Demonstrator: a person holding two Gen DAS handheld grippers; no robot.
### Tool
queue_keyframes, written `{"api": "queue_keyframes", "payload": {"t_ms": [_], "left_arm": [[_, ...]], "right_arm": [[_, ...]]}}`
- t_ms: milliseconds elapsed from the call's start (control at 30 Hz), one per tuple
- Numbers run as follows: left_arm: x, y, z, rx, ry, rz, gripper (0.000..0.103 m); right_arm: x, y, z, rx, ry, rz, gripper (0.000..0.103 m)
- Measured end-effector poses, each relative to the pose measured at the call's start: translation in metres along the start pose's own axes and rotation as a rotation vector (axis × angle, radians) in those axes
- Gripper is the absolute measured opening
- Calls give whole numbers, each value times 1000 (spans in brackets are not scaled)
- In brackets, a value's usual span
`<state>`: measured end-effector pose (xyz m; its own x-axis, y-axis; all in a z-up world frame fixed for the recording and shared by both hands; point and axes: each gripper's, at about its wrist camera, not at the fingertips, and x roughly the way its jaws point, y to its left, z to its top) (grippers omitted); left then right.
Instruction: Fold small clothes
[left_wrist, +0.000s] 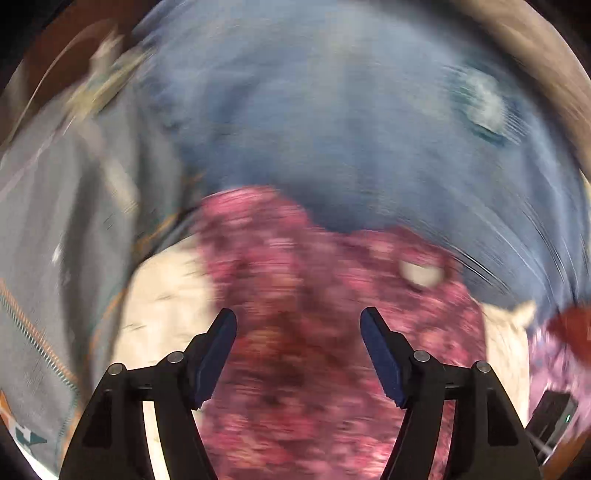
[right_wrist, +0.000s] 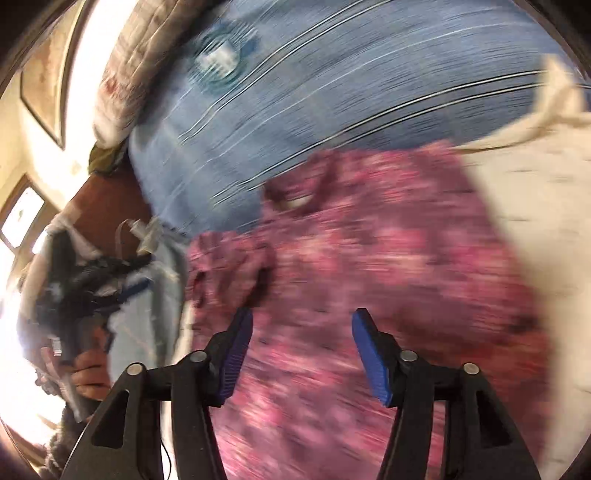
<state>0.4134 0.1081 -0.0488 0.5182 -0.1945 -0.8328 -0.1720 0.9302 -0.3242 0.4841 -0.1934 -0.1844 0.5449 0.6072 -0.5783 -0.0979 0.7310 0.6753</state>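
While blurred, pink garment (left_wrist: 295, 332) overlaps cream cloth (left_wrist: 166, 295)

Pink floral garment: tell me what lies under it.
The pink floral garment lies on a cream cloth, its upper edge against a blue striped sheet. Whatever sits beneath its middle is covered.

pink floral garment (left_wrist: 317, 295) – soft matt cloth | blue striped fabric (right_wrist: 332, 85) – woven | tool pads (right_wrist: 369, 354) – ribbed blue rubber
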Motion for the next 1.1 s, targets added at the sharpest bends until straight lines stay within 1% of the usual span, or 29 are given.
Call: {"api": "queue_keyframes", "payload": {"t_ms": [33, 100, 167, 233, 267, 333, 367, 400, 433, 467, 500, 533, 600, 633, 667, 700, 733, 800, 833, 867, 900, 933, 967, 1000, 1033, 1067, 1100], "left_arm": [[10, 6, 7, -31, 8, 2, 68], [30, 32, 19, -107, 39, -8, 68], [47, 43, 25, -136, 61, -19, 68], [61, 44, 25, -128, 76, -11, 68], [62, 39, 20, -119, 81, -8, 68], [83, 33, 18, -100, 89, 0, 66], [87, 29, 16, -94, 89, 9, 63], [97, 27, 16, -85, 93, 27, 42], [115, 26, 16, -83, 108, 39, 14], [119, 25, 16, -84, 124, 46, 8], [124, 25, 16, -88, 127, 65, 8], [127, 24, 16, -84, 117, 74, 7], [111, 18, 13, -53, 67, 66, 6], [100, 15, 11, -40, 50, 56, 6], [89, 10, 7, -22, 33, 19, 6], [79, 5, 2, 0, 21, 3, 6], [71, 0, -4, 28, 10, 2, 6], [60, -12, -23, 110, 7, 2, 6], [59, -14, -30, 135, 17, 11, 6], [61, -17, -41, 170, 36, 31, 6], [63, -18, -47, 187, 54, 44, 6], [67, -16, -53, 194, 72, 58, 6], [70, -14, -57, 186, 88, 65, 6], [73, -9, -59, 163, 106, 56, 6], [73, -7, -59, 141, 114, 45, 7], [74, -4, -59, 110, 120, 24, 7], [72, -3, -57, 86, 124, 3, 10]], "right_arm": [[14, 9, 2, 1, 17, 19, 61], [48, 25, 5, 9, 72, 66, 61], [79, 38, 8, 17, 111, 74, 61], [100, 44, 9, 20, 127, 62, 61], [111, 45, 10, 23, 136, 57, 61], [129, 47, 10, 34, 156, 64, 61], [138, 48, 10, 36, 164, 60, 61], [147, 50, 11, 38, 172, 62, 59], [156, 51, 12, 38, 178, 72, 43], [160, 51, 15, 35, 181, 78, 10], [163, 52, 18, 29, 188, 76, 3], [160, 52, 23, 25, 180, 78, 3], [139, 51, 33, 9, 124, 110, 2], [121, 51, 39, 0, 81, 127, 2], [98, 47, 46, 4, 35, 146, 2], [77, 41, 51, 12, -3, 157, 2], [55, 33, 54, 17, -44, 152, 2], [25, 16, 58, 27, -94, 126, 2], [12, 6, 58, 34, -112, 98, 2], [0, -10, 56, 49, -125, 47, 2], [-6, -24, 53, 74, -122, 14, 2], [-8, -45, 47, 118, -96, -19, 2], [-8, -55, 45, 140, -83, -50, 6], [-10, -67, 39, 160, -80, -102, 7], [-13, -74, 34, 168, -84, -130, 7], [-17, -81, 30, 181, -89, -132, 7], [-22, -85, 24, 199, -103, -119, 7]]}}
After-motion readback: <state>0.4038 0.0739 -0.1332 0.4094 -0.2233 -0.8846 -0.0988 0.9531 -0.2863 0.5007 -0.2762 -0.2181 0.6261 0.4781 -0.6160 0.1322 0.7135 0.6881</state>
